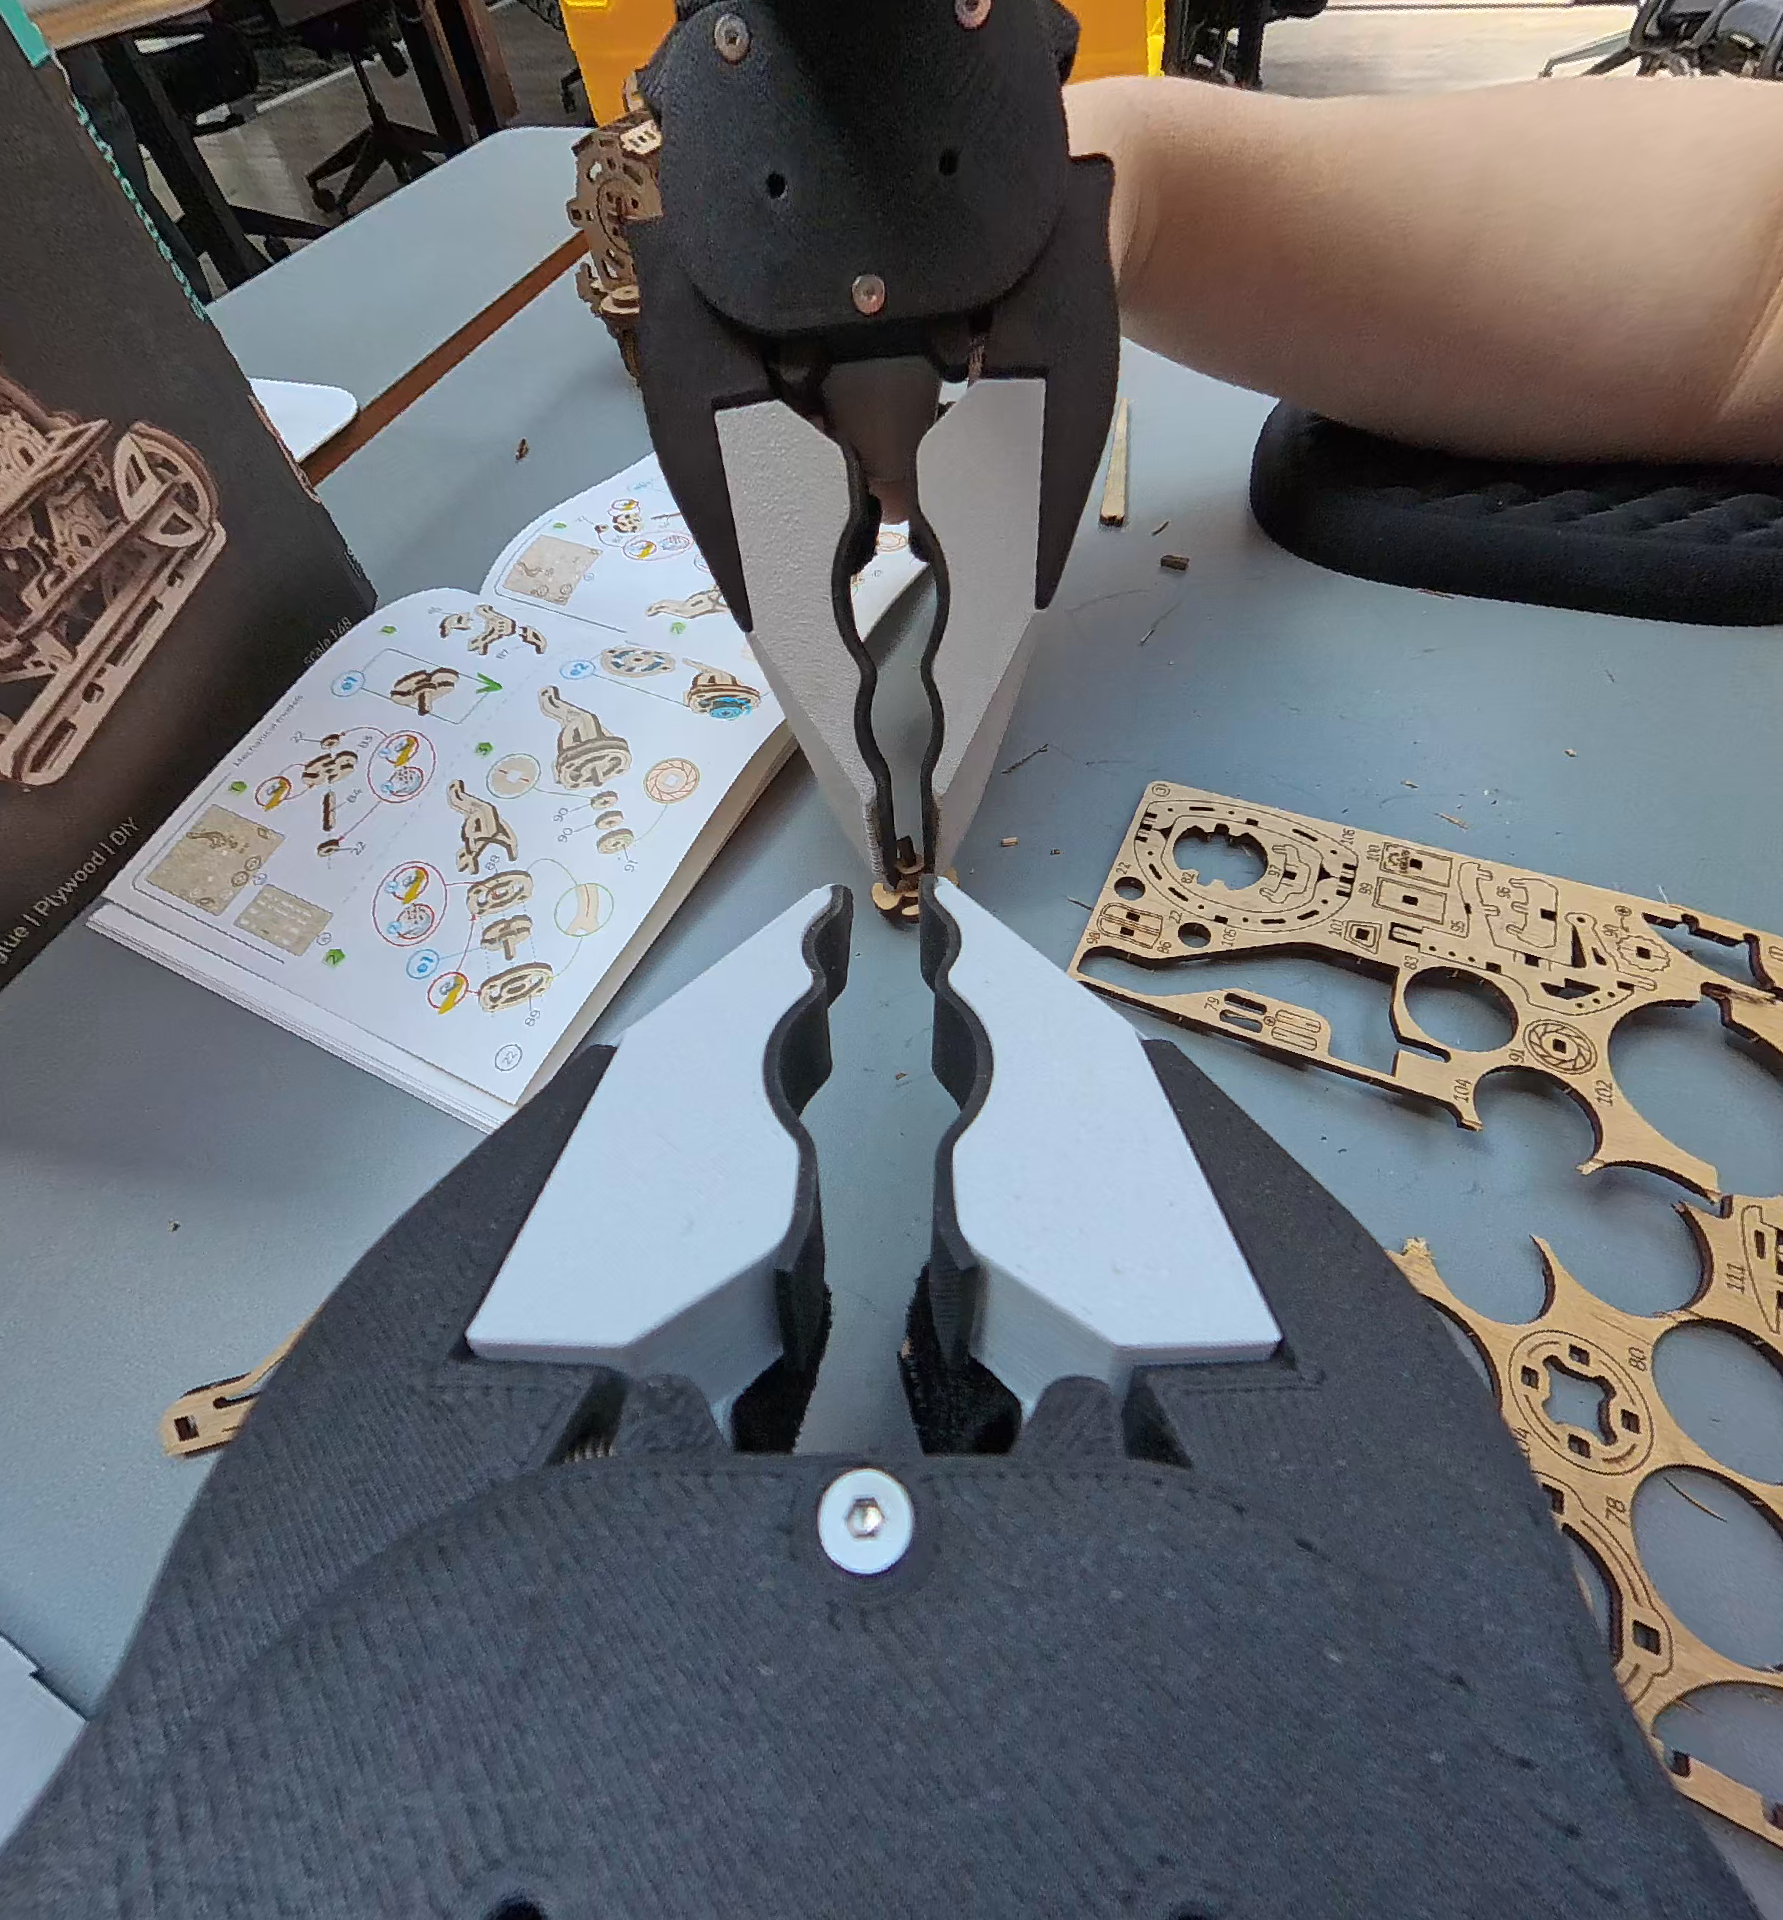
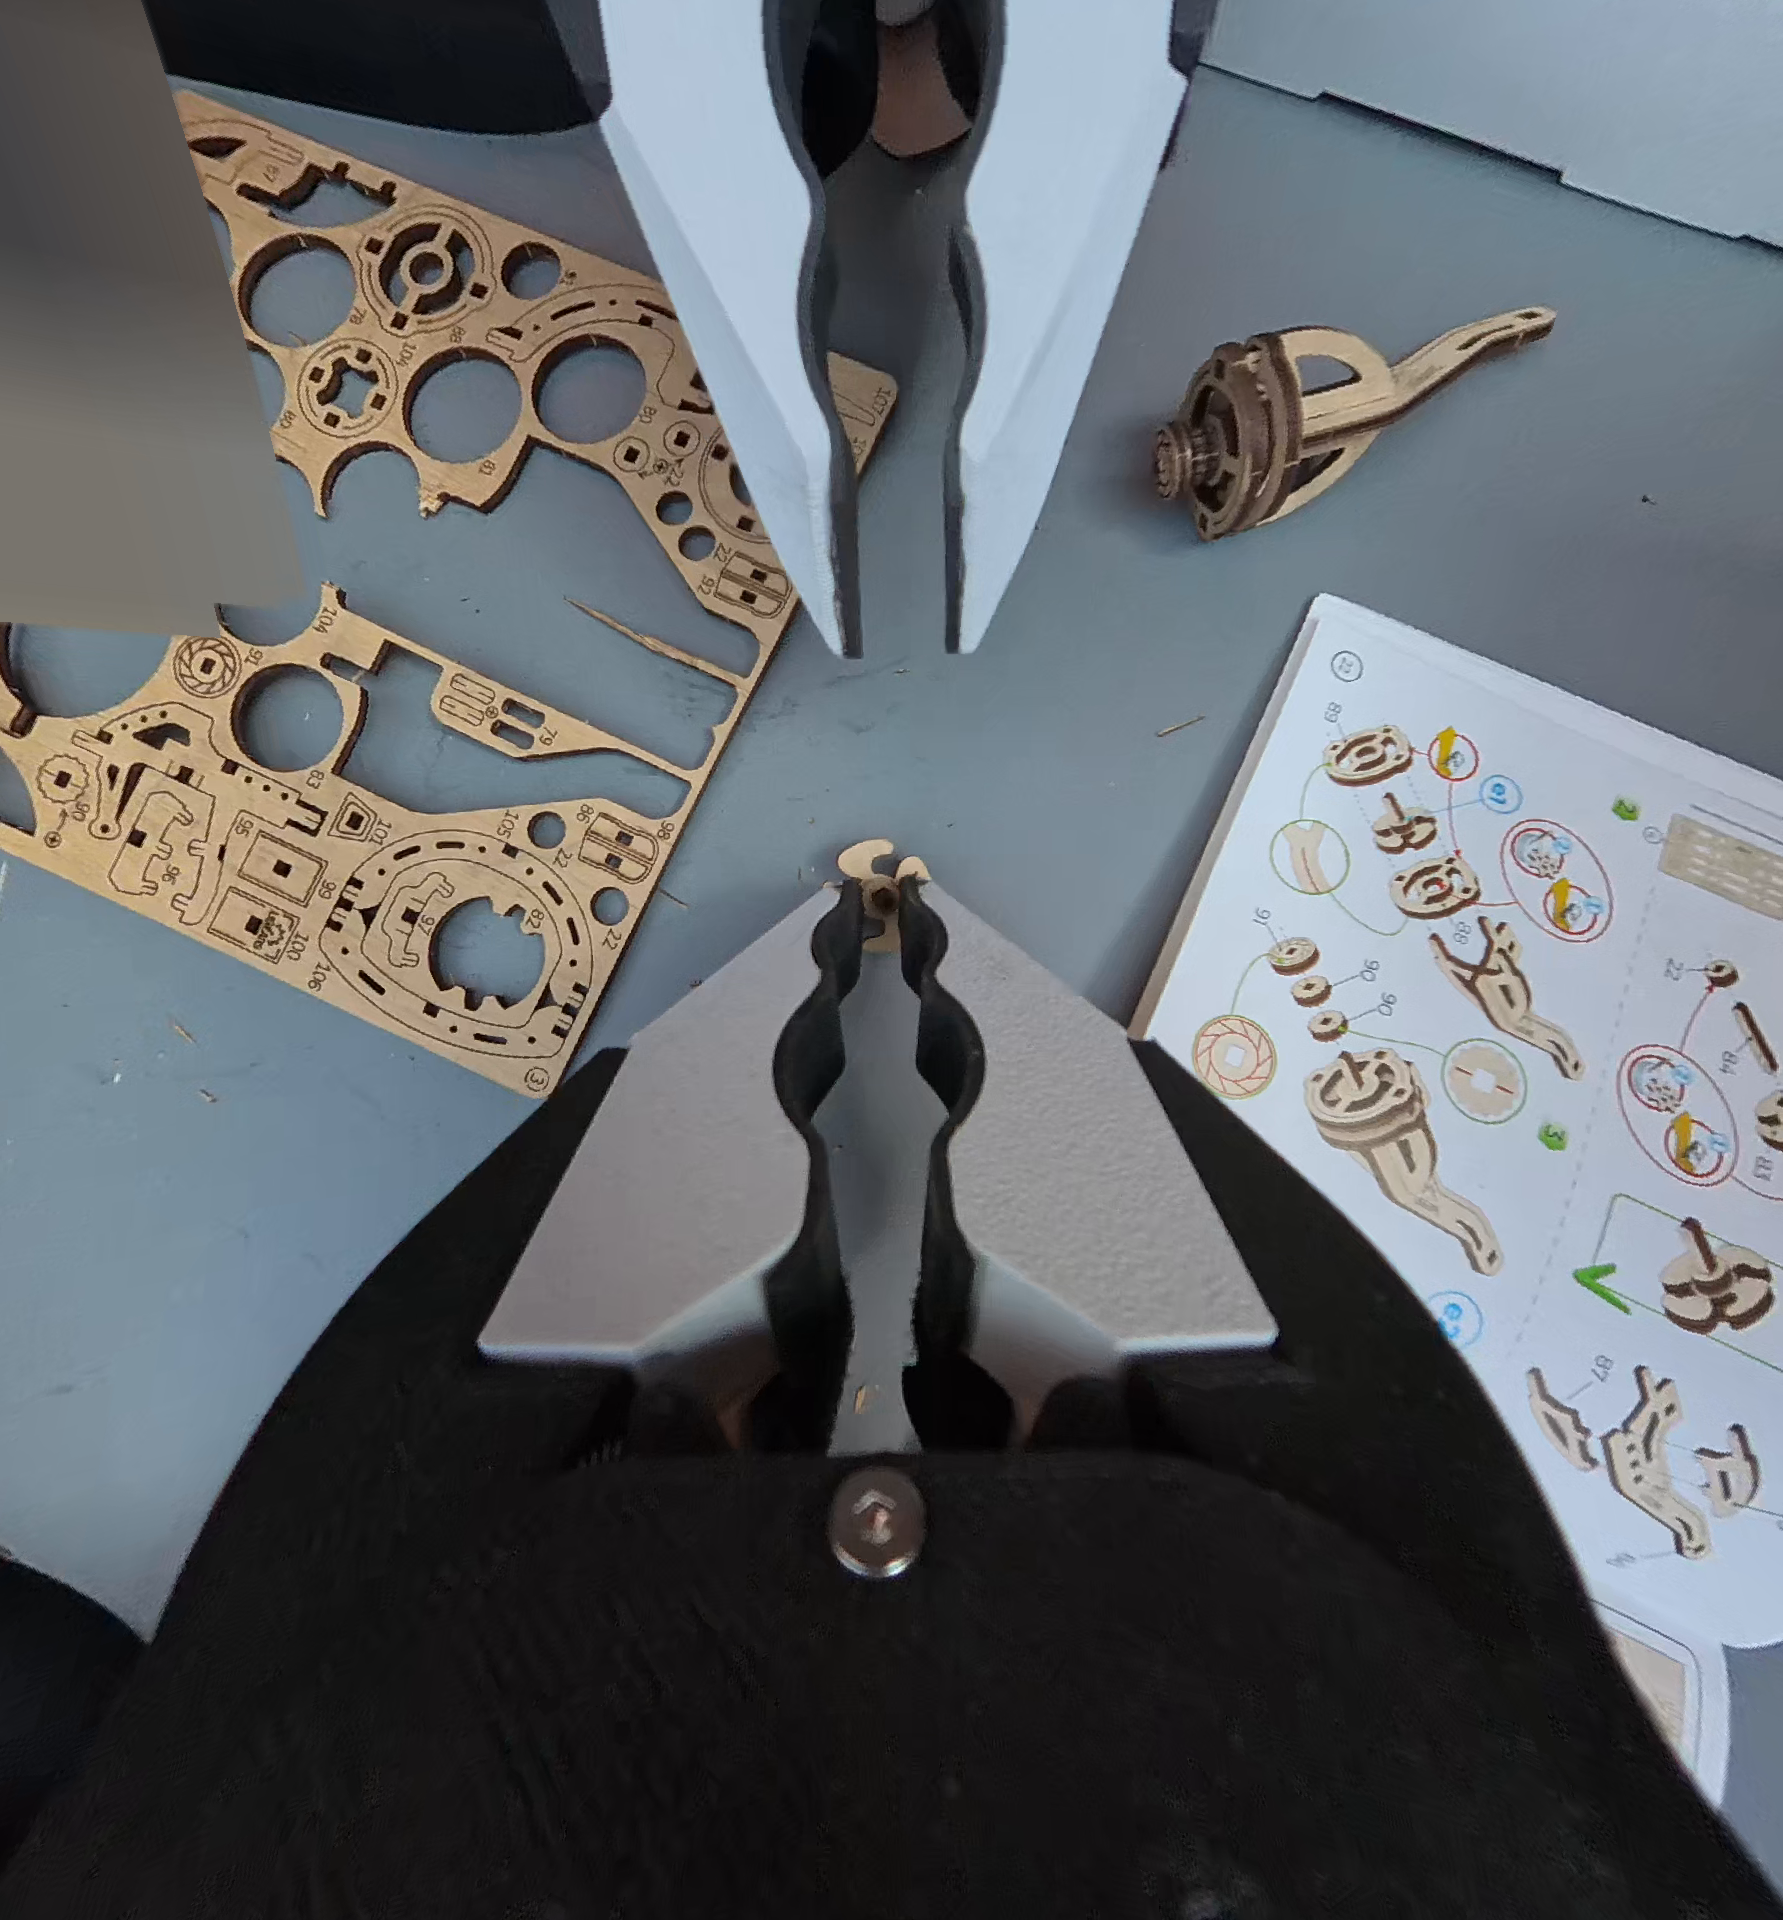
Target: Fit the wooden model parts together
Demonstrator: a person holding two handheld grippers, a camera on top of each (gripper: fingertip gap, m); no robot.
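Note:
In the right wrist view my right gripper [image 2: 876, 891] is shut on a small pale wooden part [image 2: 871, 868], held just above the grey table [image 2: 1022, 748]. In the left wrist view that gripper [image 1: 902, 847] comes down from the top with the part [image 1: 895, 898] at its tips. My left gripper [image 1: 882, 891] is open and empty, its tips close in front of the part. In the right wrist view it [image 2: 902, 646] points at the part from the far side, a short gap away.
Laser-cut plywood sheets [image 1: 1386, 935] [image 2: 347, 831] lie beside the grippers. An open instruction booklet [image 1: 451, 810] [image 2: 1489, 1039] lies on the other side. An assembled wooden piece [image 2: 1271, 426], a kit box [image 1: 66, 520], a black cushion [image 1: 1541, 530] and a forearm [image 1: 1489, 260] are nearby. The left gripper's tips are roughly 5 centimeters from the right gripper's. My left gripper's tips are some 8 centimeters from the assembled wooden piece [image 2: 1271, 426].

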